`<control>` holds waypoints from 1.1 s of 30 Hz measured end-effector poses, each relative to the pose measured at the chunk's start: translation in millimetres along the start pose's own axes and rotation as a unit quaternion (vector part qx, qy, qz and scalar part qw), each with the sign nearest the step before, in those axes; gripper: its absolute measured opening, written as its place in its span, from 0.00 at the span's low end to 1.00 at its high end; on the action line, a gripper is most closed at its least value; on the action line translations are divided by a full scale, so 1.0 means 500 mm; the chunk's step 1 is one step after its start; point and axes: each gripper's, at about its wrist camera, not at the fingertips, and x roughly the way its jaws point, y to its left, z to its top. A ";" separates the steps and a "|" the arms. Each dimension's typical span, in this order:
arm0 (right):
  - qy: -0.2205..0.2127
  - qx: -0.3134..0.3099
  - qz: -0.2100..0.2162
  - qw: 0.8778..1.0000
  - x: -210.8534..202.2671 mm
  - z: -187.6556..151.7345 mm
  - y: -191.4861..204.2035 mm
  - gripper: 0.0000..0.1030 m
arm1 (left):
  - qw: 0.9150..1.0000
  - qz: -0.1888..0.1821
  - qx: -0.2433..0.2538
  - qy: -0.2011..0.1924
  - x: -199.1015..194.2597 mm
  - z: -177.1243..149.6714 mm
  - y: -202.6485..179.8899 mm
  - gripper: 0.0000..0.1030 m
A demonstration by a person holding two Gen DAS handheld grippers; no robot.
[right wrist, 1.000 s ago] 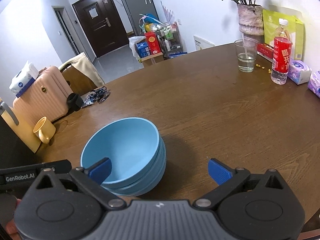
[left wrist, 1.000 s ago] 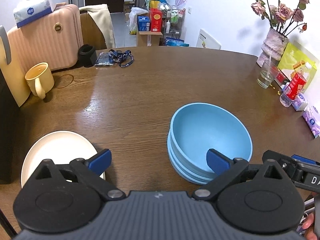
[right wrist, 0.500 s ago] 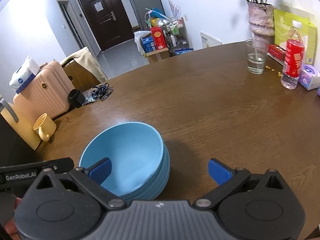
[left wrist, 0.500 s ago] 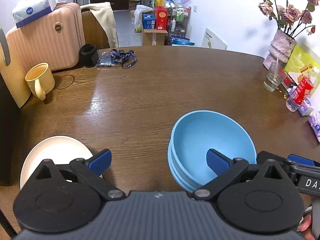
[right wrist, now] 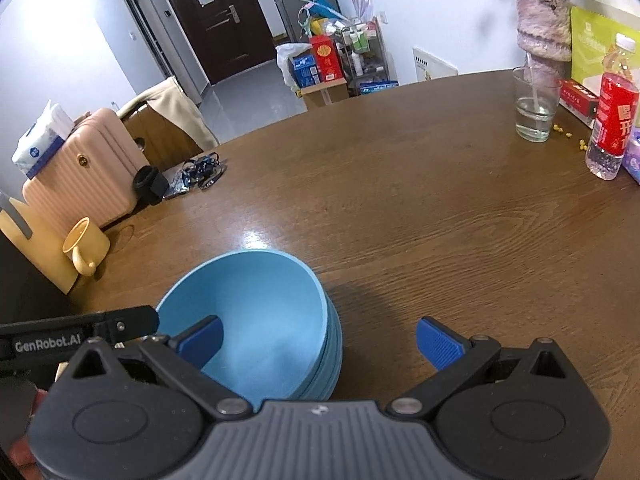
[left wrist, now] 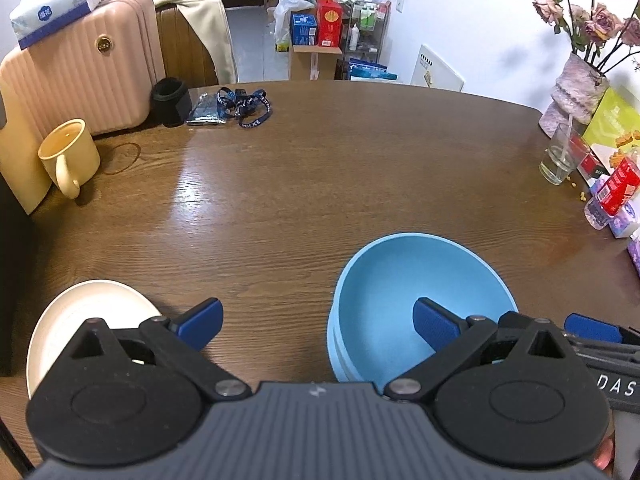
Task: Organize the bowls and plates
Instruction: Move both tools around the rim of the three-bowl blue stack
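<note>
Both pairs of tongs hang open and empty over the brown wooden bench, one held in each of a person's hands. The left tongs [left wrist: 316,322] straddle bare wood, with a round cream-white plate [left wrist: 80,312] just beside and partly under their left finger and a nested stack of sky-blue bowls [left wrist: 416,300] under their right finger. The right tongs [right wrist: 318,340] sit over the same stack of sky-blue bowls [right wrist: 256,312], their left finger above the top bowl's hollow and their right finger over bare bench [right wrist: 440,220].

Judging by how things lie, the bowls look already gathered: several rims show one inside another, and no loose bowl is in view. The cream plate lies alone, well apart from the stack; whether more plates sit beneath it cannot be told. What seems left is dealing with that plate, most likely a job for the left tongs, which are nearest it.

Far ahead of both tongs stand a pale yellow ceramic mug [left wrist: 70,156], a clear drinking glass [right wrist: 536,106] and a red-labelled plastic bottle [right wrist: 612,116], none of them part of the job.
</note>
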 end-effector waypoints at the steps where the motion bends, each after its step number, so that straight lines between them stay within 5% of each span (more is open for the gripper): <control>1: 0.004 0.000 0.000 1.000 0.005 0.001 -0.001 1.00 | 1.000 0.001 0.000 0.002 0.004 0.002 0.000 1.00; 20: 0.071 -0.006 0.011 0.997 0.084 0.015 -0.009 0.97 | 0.998 -0.001 -0.037 0.060 0.086 0.003 0.014 1.00; 26: 0.099 0.005 0.027 0.995 0.102 0.010 -0.021 0.89 | 0.995 -0.012 -0.057 0.083 0.113 -0.005 0.019 0.99; 33: 0.121 0.018 0.032 0.992 0.127 0.006 -0.032 0.77 | 0.990 -0.023 -0.083 0.116 0.150 -0.016 0.026 0.86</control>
